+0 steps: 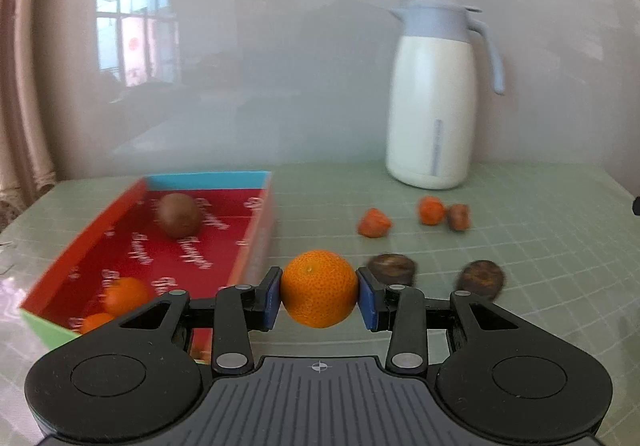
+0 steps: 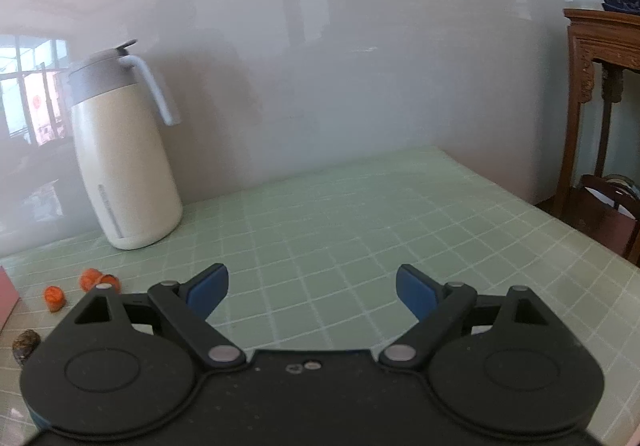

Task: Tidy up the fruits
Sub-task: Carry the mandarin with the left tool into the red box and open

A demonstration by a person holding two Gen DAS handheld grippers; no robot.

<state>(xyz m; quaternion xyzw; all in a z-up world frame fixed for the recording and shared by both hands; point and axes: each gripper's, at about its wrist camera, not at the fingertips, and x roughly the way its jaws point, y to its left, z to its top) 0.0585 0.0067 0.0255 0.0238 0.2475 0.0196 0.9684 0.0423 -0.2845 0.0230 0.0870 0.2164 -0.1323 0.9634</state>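
The left tongs tilt down over the bench, both pads pressing a round, dimpled orange. The right tongs gape wide, holding nothing.

Small round orange, pebbled skin, pinched on both sides between blue pads, raised clear of the green grid mat, just right of the box. Red box, blue far wall, green near corner, open top, white script printed on its floor. Inside: brown kiwi near the far end, two orange fruits at the near end, blurred. Loose on the mat: three small orange-red pieces toward the back, one beside a brownish bit; two dark brown round fruits nearer, apart from each other.
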